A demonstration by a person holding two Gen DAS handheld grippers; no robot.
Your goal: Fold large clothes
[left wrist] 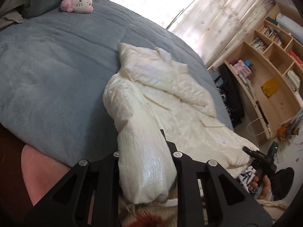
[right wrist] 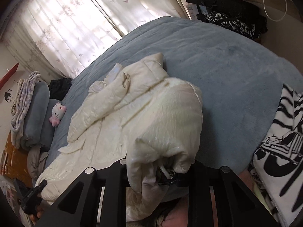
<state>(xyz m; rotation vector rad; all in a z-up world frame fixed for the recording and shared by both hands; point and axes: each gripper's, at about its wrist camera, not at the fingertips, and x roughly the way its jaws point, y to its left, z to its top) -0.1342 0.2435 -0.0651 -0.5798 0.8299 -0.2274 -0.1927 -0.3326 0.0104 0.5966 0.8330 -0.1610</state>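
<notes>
Sunlit flowered curtains (right wrist: 62,28) are hanging behind a wide bed under a blue-grey plush blanket (left wrist: 53,71), where a puffy cream-white quilted coat (left wrist: 170,94) is lying. Only the left view is showing the wooden bookshelf (left wrist: 269,79); only the right, a black-and-white patterned cloth (right wrist: 280,141). The left tool (left wrist: 146,162) and right tool (right wrist: 161,168) are each pinching a coat fold.

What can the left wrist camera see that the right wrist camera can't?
Only the left wrist view shows the wooden bookshelf full of books and the yellow bag in it.

Only the right wrist view shows the black-and-white blanket and the stacked pillows.

Both show the white puffy jacket on the blue bed cover, the cat plush toy, the curtains, and each gripper's jaws shut on the jacket's hem.
</notes>
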